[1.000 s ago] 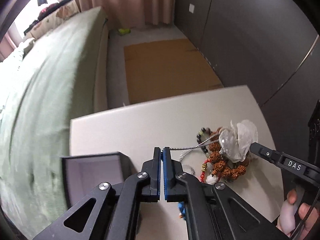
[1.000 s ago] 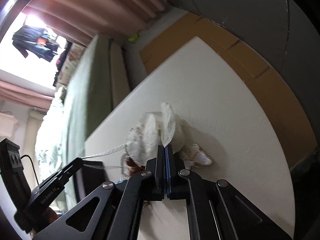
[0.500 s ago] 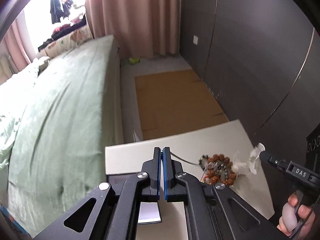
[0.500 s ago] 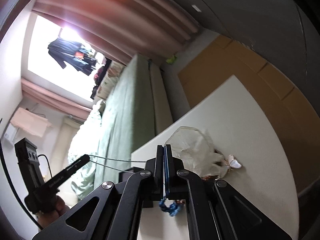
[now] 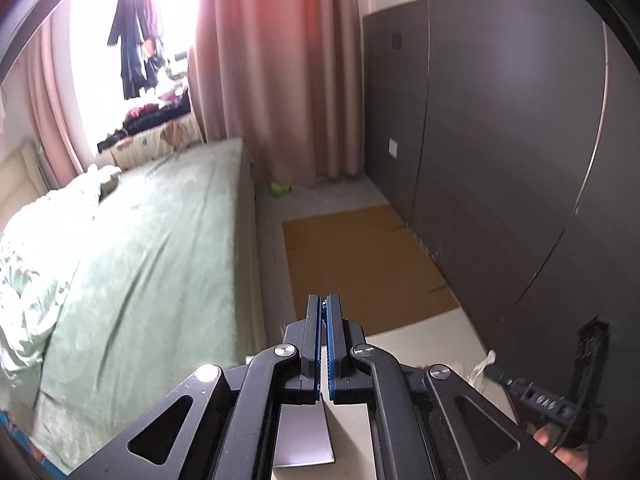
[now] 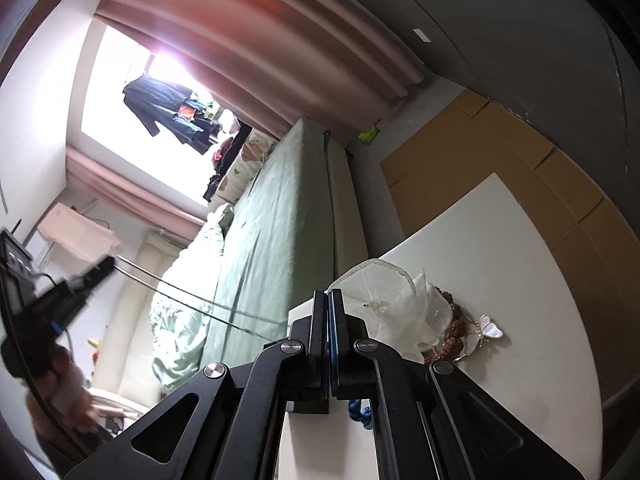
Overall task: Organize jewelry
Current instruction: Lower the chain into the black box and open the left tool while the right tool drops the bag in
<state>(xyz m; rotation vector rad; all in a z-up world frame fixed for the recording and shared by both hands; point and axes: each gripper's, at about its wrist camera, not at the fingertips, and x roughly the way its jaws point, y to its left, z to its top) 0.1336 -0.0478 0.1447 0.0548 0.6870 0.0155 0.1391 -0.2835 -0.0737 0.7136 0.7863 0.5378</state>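
White table (image 6: 520,248): thin silver chain (image 6: 192,294) taut from closed left fingers (image 6: 105,265), clear pouch (image 6: 394,304) in closed right fingers (image 6: 320,308).

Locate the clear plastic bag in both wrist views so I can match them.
Left wrist: only a white scrap of the clear plastic bag shows, lower right, at the right gripper tip.
Right wrist: the bag sits centre, just right of the gripper's tips, over the brown beads.
Shared landmark: green bed.
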